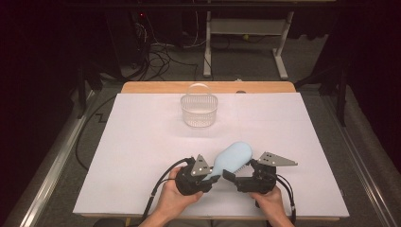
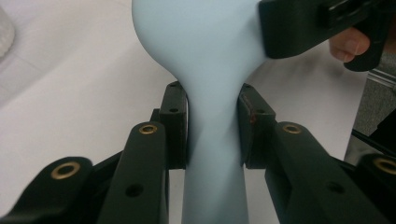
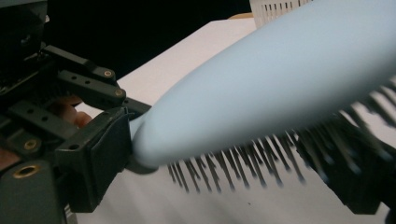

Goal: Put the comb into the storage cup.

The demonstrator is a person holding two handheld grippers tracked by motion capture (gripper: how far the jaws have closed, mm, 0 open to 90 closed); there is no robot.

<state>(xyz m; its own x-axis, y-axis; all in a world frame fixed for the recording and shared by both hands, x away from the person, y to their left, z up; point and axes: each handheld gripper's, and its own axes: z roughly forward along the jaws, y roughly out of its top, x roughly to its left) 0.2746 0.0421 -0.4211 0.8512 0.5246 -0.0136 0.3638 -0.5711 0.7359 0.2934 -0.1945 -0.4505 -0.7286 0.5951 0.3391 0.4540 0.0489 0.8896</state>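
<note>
A light blue hairbrush hangs just above the white table sheet, head toward the basket and bristles facing right. My left gripper is shut on its narrow handle; in the left gripper view both pads press the handle below the widening head. My right gripper comes in from the right with its jaws either side of the lower head. In the right gripper view one pad sits against the brush's smooth back and the other jaw is blurred among the bristles; I cannot tell whether they press.
A clear plastic basket with a raised handle stands at the far middle of the sheet. Its white lattice wall peeks over the brush in the right gripper view. Beyond the table's wooden far edge are desk legs and cables on the floor.
</note>
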